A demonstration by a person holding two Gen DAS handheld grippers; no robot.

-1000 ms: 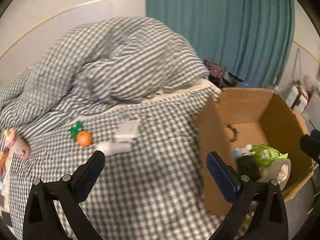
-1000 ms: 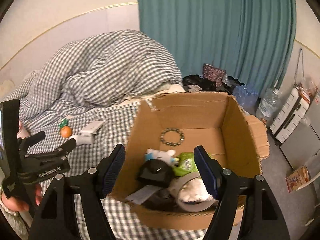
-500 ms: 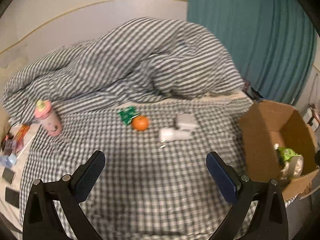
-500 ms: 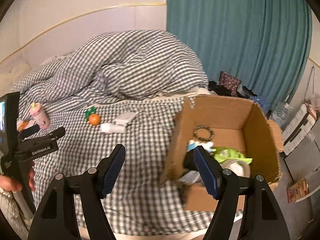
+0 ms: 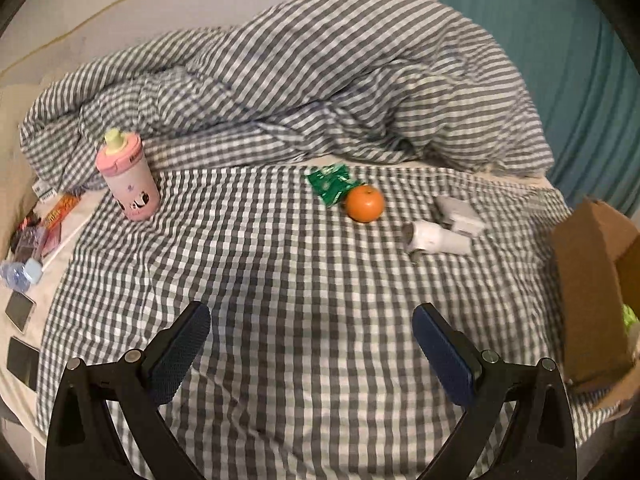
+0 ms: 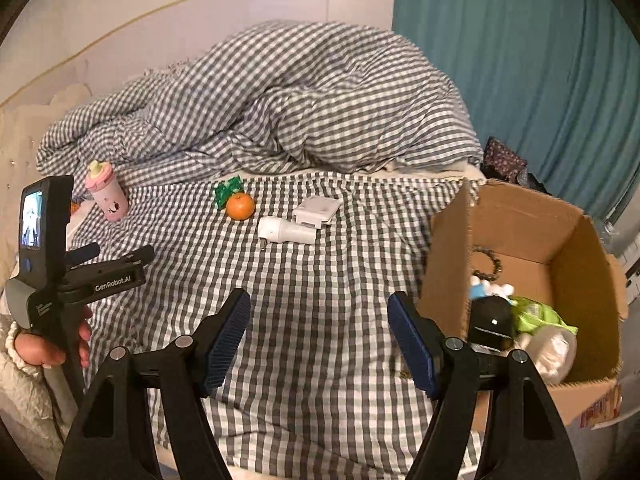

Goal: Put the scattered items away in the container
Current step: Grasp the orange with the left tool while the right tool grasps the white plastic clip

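On the checked bed sheet lie an orange, a green packet, a white plug adapter and a white square charger. A pink bottle stands upright at the left. The cardboard box sits at the right and holds several items. My left gripper is open and empty above the sheet; it also shows in the right wrist view. My right gripper is open and empty, left of the box.
A bunched checked duvet fills the back of the bed. Snack packs, phones and a small water bottle lie at the left edge. A teal curtain hangs behind the box.
Both grippers have swung left, away from the box. The scattered items and the pink bottle have come into the middle of both views, and the box has slid to the right.
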